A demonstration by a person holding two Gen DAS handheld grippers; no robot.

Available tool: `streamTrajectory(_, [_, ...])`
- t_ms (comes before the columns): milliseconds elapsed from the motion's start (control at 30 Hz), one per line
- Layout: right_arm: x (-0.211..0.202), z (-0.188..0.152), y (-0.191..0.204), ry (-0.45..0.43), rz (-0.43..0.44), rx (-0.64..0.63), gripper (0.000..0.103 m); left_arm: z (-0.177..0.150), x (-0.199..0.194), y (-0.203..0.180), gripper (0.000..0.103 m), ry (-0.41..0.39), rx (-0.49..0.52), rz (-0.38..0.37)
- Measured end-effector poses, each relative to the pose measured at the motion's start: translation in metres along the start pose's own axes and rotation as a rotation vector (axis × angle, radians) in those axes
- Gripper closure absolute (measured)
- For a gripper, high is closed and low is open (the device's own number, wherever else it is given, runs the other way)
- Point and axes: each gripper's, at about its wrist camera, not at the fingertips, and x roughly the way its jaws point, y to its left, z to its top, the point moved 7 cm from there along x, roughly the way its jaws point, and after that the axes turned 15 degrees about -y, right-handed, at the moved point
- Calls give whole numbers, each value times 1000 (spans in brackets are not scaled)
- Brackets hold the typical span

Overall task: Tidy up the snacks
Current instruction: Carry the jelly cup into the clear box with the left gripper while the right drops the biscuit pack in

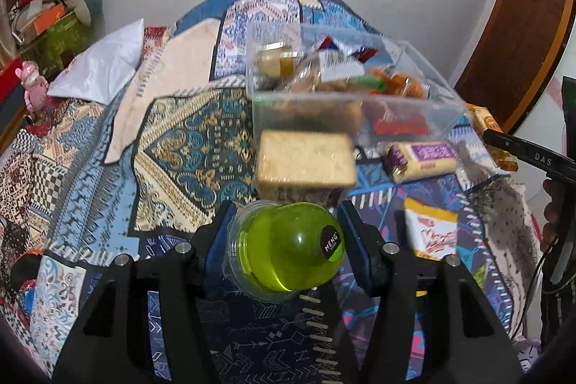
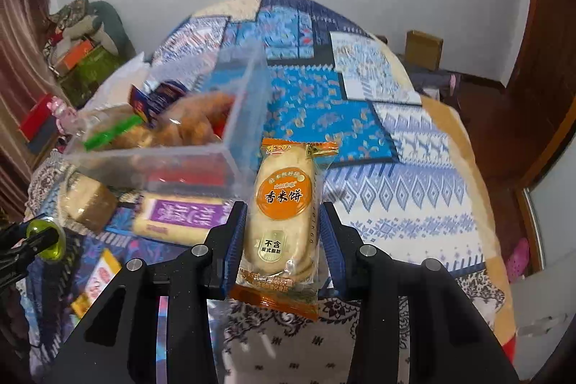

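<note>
Left gripper (image 1: 288, 240) was clamped on a green jelly cup (image 1: 288, 247), the cup tipped on its side between the blue pads, lid rim toward the left pad, black round label toward the right. Right gripper (image 2: 282, 233) was closed on a rice cracker pack (image 2: 282, 222) with orange ends, held upright and sticking out past the fingertips.

Clear plastic bin (image 1: 424, 117) sat ahead of both on the bed, already loaded with wrapped snacks. Just in front of it lay a wrapped cracker stack (image 1: 306, 161) and a purple-labelled biscuit pack (image 1: 421, 157); a yellow-and-white packet (image 1: 432, 233) lay nearer, right of the left gripper.

Left view only: white pillow (image 1: 100, 67) and a pink toy (image 1: 34, 85) at the far left, plus the black edge of the right gripper at the frame's right. Right view only: the left gripper with the green cup at the frame's left edge, a cardboard box (image 2: 423, 49) on the floor by the far wall, and the bare right half of the bed.

Both grippers pointed steeply down toward the bed.

Surface was a patterned blue patchwork quilt (image 1: 187, 139). White wall behind, brown wooden door (image 1: 522, 35) on the right.
</note>
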Motion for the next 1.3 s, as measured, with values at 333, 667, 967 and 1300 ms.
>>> streamTrajectory(333, [-21, 29, 24, -85, 70, -11, 66, 51, -11, -20, 46, -85, 16, -46])
streamTrajectory(667, [-14, 54, 51, -131, 140, -11, 66, 104, 4, -44, 46, -157, 49, -70])
streamTrajectory(967, [16, 67, 82, -121, 188, -27, 66, 129, 44, -43, 46, -157, 61, -43])
streamTrajectory(1300, [55, 69, 111, -74, 218, -69, 66, 140, 88, -32, 46, -134, 48, -15])
